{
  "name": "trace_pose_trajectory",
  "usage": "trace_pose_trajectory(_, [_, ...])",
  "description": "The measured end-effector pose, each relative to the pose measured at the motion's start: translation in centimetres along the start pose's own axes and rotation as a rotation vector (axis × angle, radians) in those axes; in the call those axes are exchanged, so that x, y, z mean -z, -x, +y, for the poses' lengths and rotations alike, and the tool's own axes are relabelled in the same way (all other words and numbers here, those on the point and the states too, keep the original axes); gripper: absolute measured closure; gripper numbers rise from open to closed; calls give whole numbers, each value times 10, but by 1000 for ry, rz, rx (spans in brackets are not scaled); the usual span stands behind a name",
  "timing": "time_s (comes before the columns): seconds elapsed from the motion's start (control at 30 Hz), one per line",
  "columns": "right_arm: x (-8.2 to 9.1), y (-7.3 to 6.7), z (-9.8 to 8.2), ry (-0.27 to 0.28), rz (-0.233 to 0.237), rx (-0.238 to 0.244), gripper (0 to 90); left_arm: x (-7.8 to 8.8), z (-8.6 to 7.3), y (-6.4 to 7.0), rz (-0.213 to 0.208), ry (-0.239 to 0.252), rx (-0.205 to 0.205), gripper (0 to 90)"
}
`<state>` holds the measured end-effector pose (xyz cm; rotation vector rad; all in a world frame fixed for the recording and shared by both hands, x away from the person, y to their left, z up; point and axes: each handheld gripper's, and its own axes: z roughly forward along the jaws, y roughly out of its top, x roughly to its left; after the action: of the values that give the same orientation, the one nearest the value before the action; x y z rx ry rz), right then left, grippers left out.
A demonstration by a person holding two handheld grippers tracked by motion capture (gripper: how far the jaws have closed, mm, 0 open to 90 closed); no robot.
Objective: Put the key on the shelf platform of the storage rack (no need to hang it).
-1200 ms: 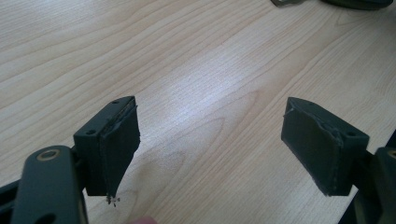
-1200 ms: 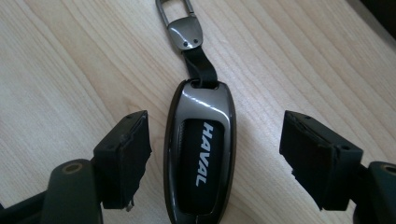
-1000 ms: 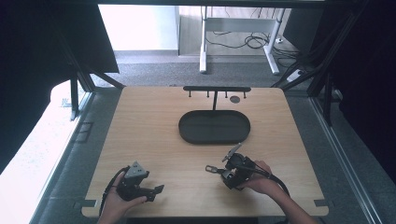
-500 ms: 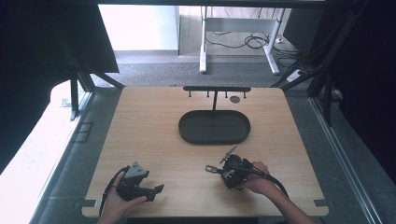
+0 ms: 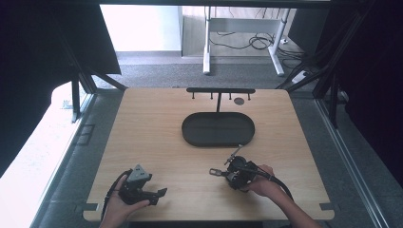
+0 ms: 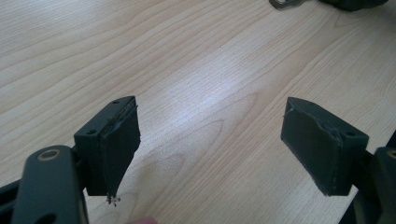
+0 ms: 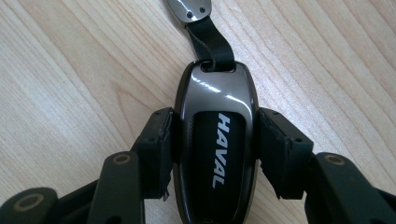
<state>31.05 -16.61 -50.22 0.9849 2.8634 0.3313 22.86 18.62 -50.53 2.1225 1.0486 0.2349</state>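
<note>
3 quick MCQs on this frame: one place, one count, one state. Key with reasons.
1. The tray lies where?
A) mid-table, ahead of both grippers
B) at the near edge
C) under the left gripper

2. How many pegs hang from the rack?
A) two
B) four
C) six

3. The right gripper is:
A) open
B) shut on nothing
C) shut on the key fob

Key: 1 A, the high view shows it beyond both hands. 2 B, four short pegs under the bar. 3 C, both pads press the fob's sides.
</note>
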Motion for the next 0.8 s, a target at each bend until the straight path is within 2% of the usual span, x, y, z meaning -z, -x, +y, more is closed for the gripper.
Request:
trace_pose_trajectory(0.13, [2, -1, 0, 1, -29, 20, 494, 1, 0, -1, 3, 5, 8, 201])
trace_pose_trajectory(0.27, [6, 1, -1, 15, -23, 20, 495, 1, 0, -1, 5, 7, 11, 201])
trace_pose_trajectory(0.47, [23, 5, -1, 53, -25, 13, 496, 1, 1, 0, 4, 8, 7, 201])
trace_pose_trajectory(0.5, [30, 5, 0, 67, -24, 19, 496, 2, 1, 0, 3, 10, 7, 201])
trace_pose_trajectory(0.8, [49, 4, 5, 107, -14, 45, 497, 4, 1, 0, 4, 17, 3, 201])
